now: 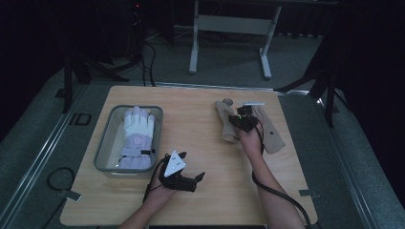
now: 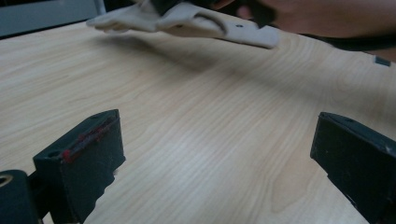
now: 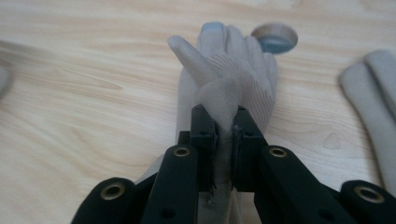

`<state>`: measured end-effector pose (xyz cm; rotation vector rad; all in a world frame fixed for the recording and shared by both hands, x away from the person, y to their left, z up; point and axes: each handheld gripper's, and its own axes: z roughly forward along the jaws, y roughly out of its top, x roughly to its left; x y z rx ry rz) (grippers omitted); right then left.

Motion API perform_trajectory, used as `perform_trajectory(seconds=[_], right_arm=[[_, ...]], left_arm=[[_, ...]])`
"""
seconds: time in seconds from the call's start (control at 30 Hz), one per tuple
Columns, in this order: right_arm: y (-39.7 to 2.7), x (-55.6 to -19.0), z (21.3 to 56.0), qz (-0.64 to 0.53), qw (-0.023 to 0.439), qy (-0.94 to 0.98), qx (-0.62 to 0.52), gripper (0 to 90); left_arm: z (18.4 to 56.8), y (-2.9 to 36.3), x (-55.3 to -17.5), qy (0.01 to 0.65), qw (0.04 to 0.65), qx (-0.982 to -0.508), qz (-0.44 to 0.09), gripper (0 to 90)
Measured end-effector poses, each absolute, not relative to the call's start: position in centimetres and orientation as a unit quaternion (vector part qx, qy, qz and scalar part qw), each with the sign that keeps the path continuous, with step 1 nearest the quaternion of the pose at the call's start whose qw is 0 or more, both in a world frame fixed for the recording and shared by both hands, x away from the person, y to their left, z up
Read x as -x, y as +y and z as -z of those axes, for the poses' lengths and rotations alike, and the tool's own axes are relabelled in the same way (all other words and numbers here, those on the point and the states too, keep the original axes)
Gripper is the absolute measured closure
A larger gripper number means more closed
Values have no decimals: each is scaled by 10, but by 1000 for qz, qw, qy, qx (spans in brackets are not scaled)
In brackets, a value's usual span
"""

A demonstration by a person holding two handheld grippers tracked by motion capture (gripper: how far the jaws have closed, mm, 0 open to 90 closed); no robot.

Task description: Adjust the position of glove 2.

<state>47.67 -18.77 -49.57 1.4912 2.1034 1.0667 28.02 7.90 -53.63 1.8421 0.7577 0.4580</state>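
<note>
A beige knit glove lies on the wooden table at the back right. My right gripper is over it. In the right gripper view my right gripper is shut on a pinched fold of this beige glove, whose fingers point away. A second beige glove lies flat just to the right, also the second beige glove. My left gripper rests low near the table's front, open, with bare wood between the jaws of my left gripper. The beige glove shows beyond it.
A grey plastic bin at the left holds a white and lavender padded glove. A round hole is set in the table past the beige gloves. A small white strip lies near the back edge.
</note>
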Motion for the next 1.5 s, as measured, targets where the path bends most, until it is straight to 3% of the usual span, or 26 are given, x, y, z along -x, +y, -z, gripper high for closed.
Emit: perform_trajectory(seconds=[0.27,0.67,1.0,1.1,1.33,1.37,1.43,1.5], right_arm=[[-185,-429,478,-378,215,727,-531,819],[-178,-378,484,-372,226,706,-558,817],[-150,-388,520,-337,225,712,-574,815],[-148,-392,533,-330,206,714,-583,803],[-144,-392,548,-335,197,726,-567,670],[-146,-392,546,-341,190,731,-560,581],[-147,-391,544,-344,189,731,-559,560],[-152,-390,538,-359,189,726,-555,469]], left_arm=[[540,79,-285,338,512,-761,-210,28],[541,83,-285,361,509,-745,-236,29],[543,79,-282,354,508,-750,-232,29],[544,80,-282,353,506,-752,-232,29],[543,81,-282,351,511,-750,-232,29],[543,81,-282,350,512,-750,-231,29],[544,81,-281,347,512,-751,-232,29],[544,80,-282,347,512,-751,-231,29]])
